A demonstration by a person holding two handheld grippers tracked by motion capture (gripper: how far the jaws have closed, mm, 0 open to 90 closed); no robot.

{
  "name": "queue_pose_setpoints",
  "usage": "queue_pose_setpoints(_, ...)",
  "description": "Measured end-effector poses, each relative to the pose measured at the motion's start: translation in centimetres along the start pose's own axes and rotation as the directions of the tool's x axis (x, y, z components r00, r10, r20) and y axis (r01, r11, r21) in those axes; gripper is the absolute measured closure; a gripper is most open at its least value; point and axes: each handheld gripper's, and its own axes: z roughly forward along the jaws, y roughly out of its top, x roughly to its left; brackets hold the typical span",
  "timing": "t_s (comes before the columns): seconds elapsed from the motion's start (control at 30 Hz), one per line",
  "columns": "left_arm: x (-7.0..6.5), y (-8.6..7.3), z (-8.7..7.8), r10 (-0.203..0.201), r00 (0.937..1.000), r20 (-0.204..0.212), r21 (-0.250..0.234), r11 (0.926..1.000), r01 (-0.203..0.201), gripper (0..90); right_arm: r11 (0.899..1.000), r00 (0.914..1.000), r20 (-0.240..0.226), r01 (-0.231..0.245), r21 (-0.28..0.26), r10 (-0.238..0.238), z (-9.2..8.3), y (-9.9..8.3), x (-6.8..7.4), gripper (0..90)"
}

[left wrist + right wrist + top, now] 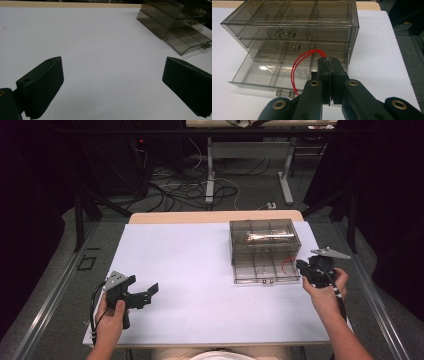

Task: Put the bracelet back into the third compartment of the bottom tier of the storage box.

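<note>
- A white table top covers the middle of the high view, with a person's two hands coming in from the bottom edge.
- A clear smoky plastic drawer box sits in the right half of that view, toward the far side of the table; its bottom drawer is pulled out toward the person.
- In the right gripper view the box has three drawers stacked, each with a small clear handle, the upper two pushed in and the lowest one drawn out, with dividers splitting it into compartments.
- The right gripper is clenched: its two black jaws are pressed together on a loop of red string, which hangs over the right part of the open drawer.
- The string's knot lies low, near the drawer's front handle.
- In the high view the right hand holds that gripper just at the drawer's right front corner.
- The left gripper is at the lower left of the high view, held in the left hand and well apart from the box.
- Its jaws stand wide apart with nothing between them; the left gripper view shows bare white table between them and the box in the upper right corner.
</note>
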Motion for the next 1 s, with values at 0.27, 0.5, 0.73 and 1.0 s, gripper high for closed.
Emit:
queue_pose_setpoints(0.27, 0.0, 0.0, -0.1, 0.002, 1.0000, 0.002, 0.005, 1.0000, -0.002, 3.8, 1.000, 1.0000, 0.006, 0.008, 0.025, -0.008, 0.9, 0.6, -0.1, 89.1)
queue_pose_setpoints(0.5, 0.0, 0.0, 0.0, 0.006, 1.0000, 0.002, 0.009, 0.9999, -0.006, 3.8, 0.999, 0.9999, 0.010, 0.012, 0.042, -0.012, 1.5, 1.2, -0.1, 89.1)
queue_pose_setpoints(0.73, 0.1, 0.0, -0.1, 0.006, 1.0000, 0.000, 0.007, 1.0000, -0.006, 3.8, 0.998, 0.9998, 0.018, 0.008, 0.061, -0.009, 2.3, 1.6, -0.4, 89.1)
queue_pose_setpoints(1.0, 0.0, 0.0, 0.0, 0.005, 1.0000, -0.001, 0.004, 1.0000, -0.005, 3.9, 0.995, 0.9998, 0.020, -0.008, 0.097, 0.006, 3.2, 1.7, -0.9, 89.1)
